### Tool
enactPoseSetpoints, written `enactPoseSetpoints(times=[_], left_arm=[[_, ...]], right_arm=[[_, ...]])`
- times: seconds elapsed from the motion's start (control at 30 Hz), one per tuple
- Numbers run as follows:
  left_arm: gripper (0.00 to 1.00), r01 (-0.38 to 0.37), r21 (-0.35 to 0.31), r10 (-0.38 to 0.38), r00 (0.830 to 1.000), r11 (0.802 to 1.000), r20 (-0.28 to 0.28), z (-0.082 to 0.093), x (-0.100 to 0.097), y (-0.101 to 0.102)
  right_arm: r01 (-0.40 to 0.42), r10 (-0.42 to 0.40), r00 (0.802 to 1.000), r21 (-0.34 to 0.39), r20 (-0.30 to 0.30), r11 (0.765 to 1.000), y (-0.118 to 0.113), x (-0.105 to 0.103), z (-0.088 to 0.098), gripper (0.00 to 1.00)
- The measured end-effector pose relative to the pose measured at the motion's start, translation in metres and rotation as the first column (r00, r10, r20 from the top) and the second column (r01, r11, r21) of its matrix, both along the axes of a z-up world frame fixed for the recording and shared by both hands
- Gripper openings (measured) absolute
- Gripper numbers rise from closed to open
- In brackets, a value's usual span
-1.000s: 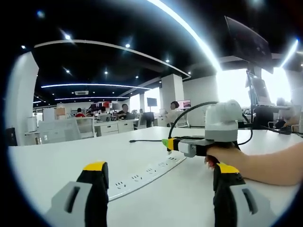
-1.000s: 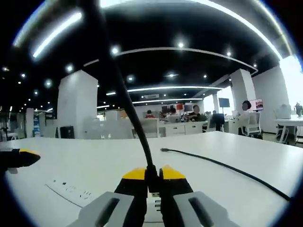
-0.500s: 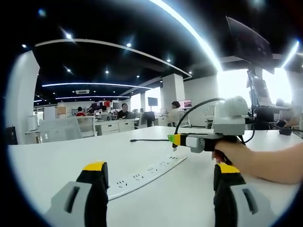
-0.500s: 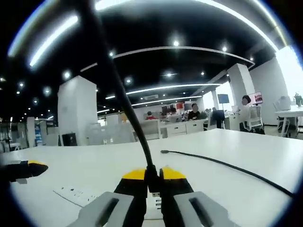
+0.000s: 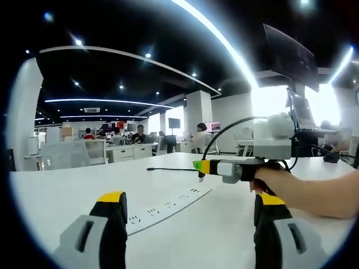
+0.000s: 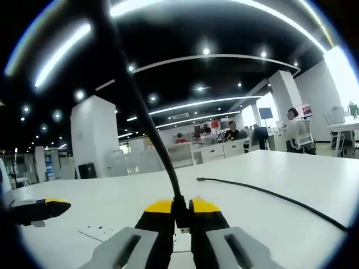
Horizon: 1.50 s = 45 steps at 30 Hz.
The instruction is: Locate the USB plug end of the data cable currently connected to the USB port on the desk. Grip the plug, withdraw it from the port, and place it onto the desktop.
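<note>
Half the USB plug (image 6: 182, 225) buried between right tool (image 6: 180, 208) jaws.

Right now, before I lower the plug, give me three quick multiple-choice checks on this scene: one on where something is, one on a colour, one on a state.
1. Where does the white power strip lie?
A. On the white desk
B. On a chair
C. In the left gripper's grasp

2. What colour are the jaw tips of the right gripper?
A. Red
B. Yellow
C. Blue

3. What state is the USB plug in?
A. Seated in the port on the strip
B. Lying loose on the desk
C. Clamped between the right gripper's jaws, clear of the strip

Answers:
1 A: the left gripper view shows the strip flat on the desk, ahead of the left gripper.
2 B: the right gripper view shows yellow tips on both jaws.
3 C: the jaws close on the plug, with the black cable rising from it.
</note>
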<state>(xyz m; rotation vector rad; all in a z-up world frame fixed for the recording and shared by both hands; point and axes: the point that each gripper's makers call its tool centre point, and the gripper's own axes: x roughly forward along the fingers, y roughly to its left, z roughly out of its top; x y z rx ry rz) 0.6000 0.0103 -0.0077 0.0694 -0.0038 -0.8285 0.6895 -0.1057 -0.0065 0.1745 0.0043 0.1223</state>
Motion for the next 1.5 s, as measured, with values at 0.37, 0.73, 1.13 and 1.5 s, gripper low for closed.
enactPoseSetpoints(times=[0.37, 0.73, 1.13, 1.5], left_arm=[[0.94, -0.018, -0.031, 0.019, 0.999, 0.999, 0.034, 0.012, -0.016, 0.011], [0.94, 0.003, -0.006, -0.003, 0.998, 1.0, 0.057, 0.013, -0.04, 0.006], [0.94, 0.003, -0.004, -0.003, 0.999, 1.0, 0.041, 0.011, -0.046, 0.008], [0.93, 0.001, 0.005, -0.001, 1.0, 1.0, 0.027, 0.005, -0.047, 0.012]], right_arm=[[-0.012, 0.011, 0.999, -0.008, -0.031, 1.0, 0.01, -0.017, -0.008, 0.11], [-0.014, 0.015, 0.998, 0.01, -0.058, 1.0, 0.009, -0.04, -0.021, 0.11], [0.009, -0.002, 0.989, 0.045, -0.149, 0.999, 0.006, -0.049, -0.047, 0.11], [0.005, 0.0, 0.987, 0.035, -0.159, 0.999, 0.012, -0.053, -0.049, 0.12]])
